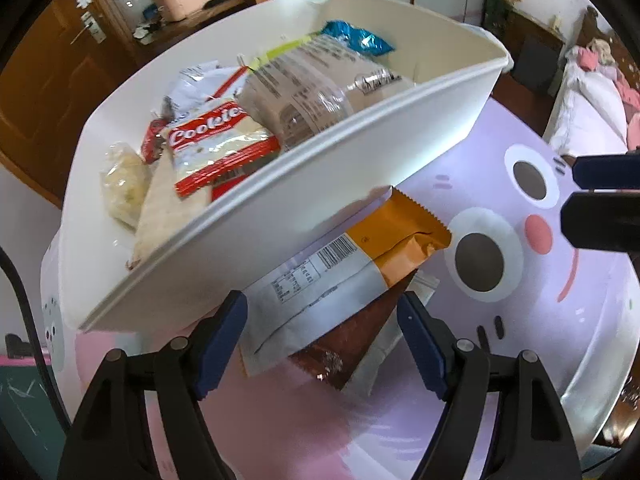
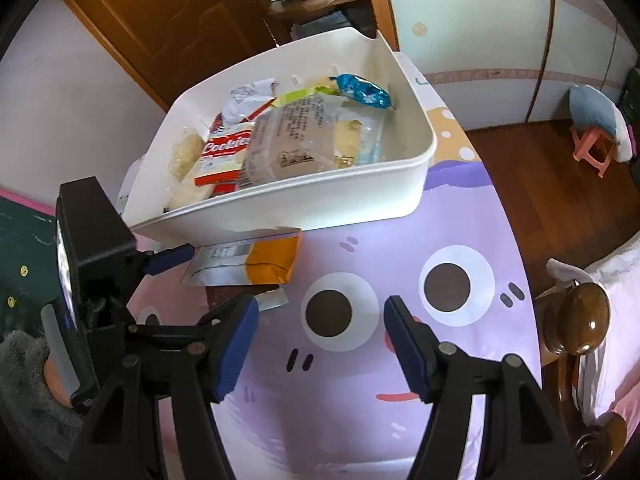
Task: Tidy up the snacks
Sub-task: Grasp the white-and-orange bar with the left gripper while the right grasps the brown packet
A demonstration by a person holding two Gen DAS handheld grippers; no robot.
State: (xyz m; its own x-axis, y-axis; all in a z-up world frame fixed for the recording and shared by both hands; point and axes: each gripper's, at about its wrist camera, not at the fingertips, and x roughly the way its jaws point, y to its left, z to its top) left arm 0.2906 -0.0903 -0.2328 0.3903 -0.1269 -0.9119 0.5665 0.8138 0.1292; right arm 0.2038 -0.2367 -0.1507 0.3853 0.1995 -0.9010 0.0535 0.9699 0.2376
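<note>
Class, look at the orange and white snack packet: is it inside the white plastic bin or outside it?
Outside. The orange and white snack packet lies on the cartoon-print cloth, beside the white plastic bin's near wall.

White rectangular bin (image 2: pixel 328 200) in upper middle of frame, holding heaped snacks: red-and-white "Cookies" pack (image 2: pixel 224 156), clear bread pack (image 2: pixel 288 148), blue wrapper (image 2: pixel 362 92) at far end. Just outside near wall, lower left of bin: orange-and-white packet (image 1: pixel 360 264) lying flat atop brown packet (image 1: pixel 344 340).
</note>
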